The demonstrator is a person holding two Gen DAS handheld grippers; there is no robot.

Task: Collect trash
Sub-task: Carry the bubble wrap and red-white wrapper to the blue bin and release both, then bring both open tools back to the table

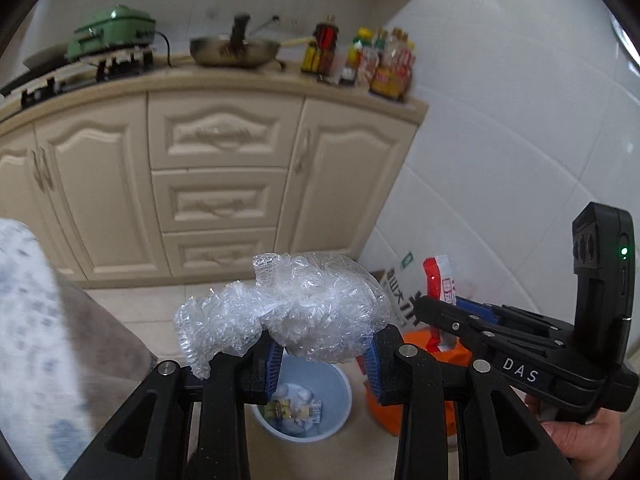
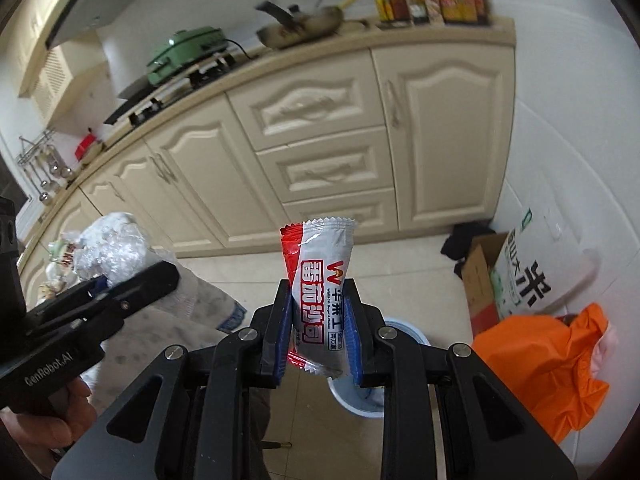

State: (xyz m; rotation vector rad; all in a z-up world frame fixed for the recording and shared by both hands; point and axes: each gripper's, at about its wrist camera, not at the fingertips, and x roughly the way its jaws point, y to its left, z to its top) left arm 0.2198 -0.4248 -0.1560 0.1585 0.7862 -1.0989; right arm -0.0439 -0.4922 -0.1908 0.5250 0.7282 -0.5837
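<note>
Cream cabinets (image 1: 224, 168) behind both tongs. Left tongs (image 1: 320, 354) are clamped on a plastic wad (image 1: 296, 308), right tongs (image 2: 319, 320) are squeezing a sauce packet (image 2: 320, 288) upright. Blue bin (image 1: 304, 400) sits on the floor right below both, orange bag (image 2: 552, 364) beside it.

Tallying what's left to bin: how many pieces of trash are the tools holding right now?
2. The crumpled clear plastic wrap sits clamped in the left tool, above the blue bin. The red-and-white sauce packet is gripped upright in the right tool.
</note>
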